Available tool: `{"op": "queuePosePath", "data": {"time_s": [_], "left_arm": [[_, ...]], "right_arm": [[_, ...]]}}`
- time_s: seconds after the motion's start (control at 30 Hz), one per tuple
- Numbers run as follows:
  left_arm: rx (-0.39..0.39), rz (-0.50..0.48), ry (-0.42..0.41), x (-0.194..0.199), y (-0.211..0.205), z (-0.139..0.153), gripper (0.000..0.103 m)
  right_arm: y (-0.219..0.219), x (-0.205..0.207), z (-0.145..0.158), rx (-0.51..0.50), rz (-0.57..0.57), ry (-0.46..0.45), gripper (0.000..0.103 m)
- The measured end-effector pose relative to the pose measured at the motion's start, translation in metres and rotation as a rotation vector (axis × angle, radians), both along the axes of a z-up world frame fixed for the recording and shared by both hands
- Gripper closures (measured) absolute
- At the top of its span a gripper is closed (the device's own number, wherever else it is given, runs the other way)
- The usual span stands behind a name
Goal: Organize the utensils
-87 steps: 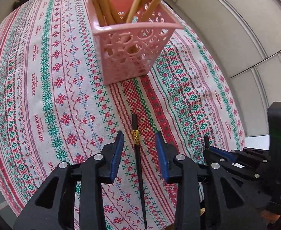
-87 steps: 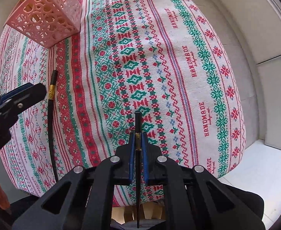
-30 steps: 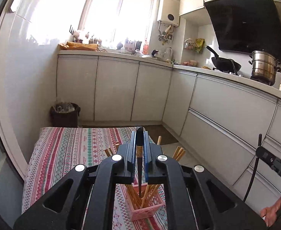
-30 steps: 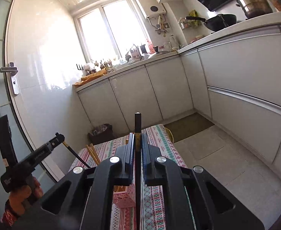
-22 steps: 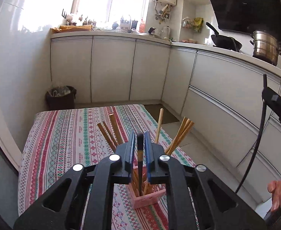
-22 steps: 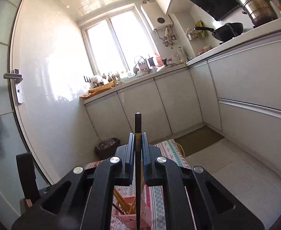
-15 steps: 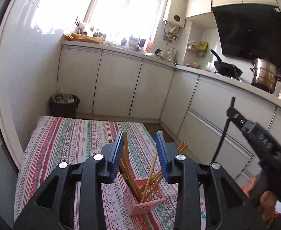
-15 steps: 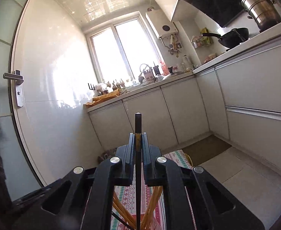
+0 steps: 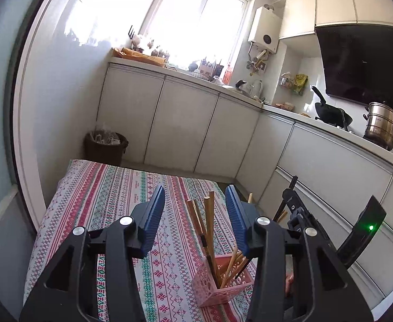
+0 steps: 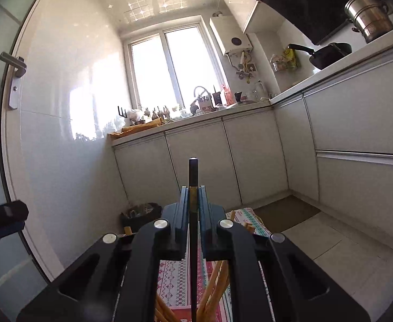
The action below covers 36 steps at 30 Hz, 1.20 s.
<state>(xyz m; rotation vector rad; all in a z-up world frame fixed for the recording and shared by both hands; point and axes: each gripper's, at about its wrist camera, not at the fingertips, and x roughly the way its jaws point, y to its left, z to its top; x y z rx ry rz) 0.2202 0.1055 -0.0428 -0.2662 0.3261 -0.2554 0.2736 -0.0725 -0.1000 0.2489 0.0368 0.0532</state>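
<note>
A pink lattice basket point(image 9: 223, 287) stands on the patterned tablecloth point(image 9: 110, 196) and holds several wooden chopsticks point(image 9: 210, 222) and one black chopstick point(image 9: 206, 249). My left gripper point(image 9: 195, 209) is open and empty, above and behind the basket. My right gripper point(image 10: 193, 196) is shut on a second black chopstick point(image 10: 192, 177) held upright, its lower end over the basket point(image 10: 180, 314), which is mostly hidden. The right gripper also shows in the left wrist view point(image 9: 293, 198), right of the basket.
White kitchen cabinets point(image 9: 185, 128) run along the back and right. A dark waste bin point(image 9: 105, 145) stands beyond the table's far end. A pot point(image 9: 381, 128) and a wok point(image 9: 330, 112) sit on the counter. The left gripper's edge shows at the left of the right wrist view point(image 10: 3, 217).
My left gripper has opened and let its black chopstick drop into the basket. My right gripper has come over the basket, still holding its chopstick upright.
</note>
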Motion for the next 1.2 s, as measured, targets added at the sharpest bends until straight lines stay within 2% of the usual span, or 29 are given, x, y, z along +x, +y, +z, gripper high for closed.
{"op": "queuePosePath", "data": {"time_s": [0.1, 0.27, 0.37, 0.5, 0.57, 0.6, 0.63, 0.67, 0.7, 0.8, 0.93, 1.03, 1.2], "left_arm": [[-0.012, 0.005, -0.009, -0.001, 0.003, 0.002, 0.058], [-0.020, 0.011, -0.024, -0.007, 0.001, 0.006, 0.058], [-0.018, 0.023, -0.037, -0.011, -0.001, 0.009, 0.050], [0.011, 0.040, -0.060, -0.016, -0.011, 0.013, 0.050], [0.016, 0.035, -0.067, -0.020, -0.016, 0.017, 0.045], [0.017, 0.034, -0.073, -0.022, -0.019, 0.019, 0.041], [0.019, 0.034, -0.084, -0.025, -0.020, 0.021, 0.039], [0.024, 0.035, -0.098, -0.029, -0.022, 0.023, 0.030], [0.031, 0.038, -0.114, -0.033, -0.024, 0.026, 0.020], [0.054, 0.055, -0.156, -0.047, -0.030, 0.033, 0.014], [0.061, 0.055, -0.165, -0.058, -0.036, 0.040, 0.008], [0.083, 0.059, -0.170, -0.066, -0.042, 0.045, 0.007], [0.128, 0.068, -0.149, -0.079, -0.055, 0.046, 0.007]], "right_arm": [[0.009, -0.005, -0.002, -0.047, 0.007, -0.028, 0.090], [0.013, -0.016, 0.011, -0.082, 0.000, -0.052, 0.090], [0.013, -0.027, 0.022, -0.086, -0.008, -0.060, 0.090], [0.009, -0.041, 0.037, -0.093, -0.021, -0.050, 0.090], [0.007, -0.048, 0.044, -0.098, -0.019, -0.041, 0.090], [0.005, -0.051, 0.048, -0.100, -0.015, -0.036, 0.087], [0.003, -0.056, 0.050, -0.099, -0.013, -0.032, 0.075], [0.001, -0.061, 0.053, -0.096, -0.012, -0.033, 0.061], [-0.001, -0.067, 0.055, -0.095, -0.015, -0.038, 0.057], [-0.007, -0.083, 0.063, -0.102, -0.031, -0.031, 0.055], [-0.019, -0.103, 0.070, -0.084, -0.033, -0.018, 0.051], [-0.027, -0.120, 0.076, -0.068, -0.038, -0.018, 0.037], [-0.034, -0.144, 0.088, -0.063, -0.036, 0.011, 0.027]]}}
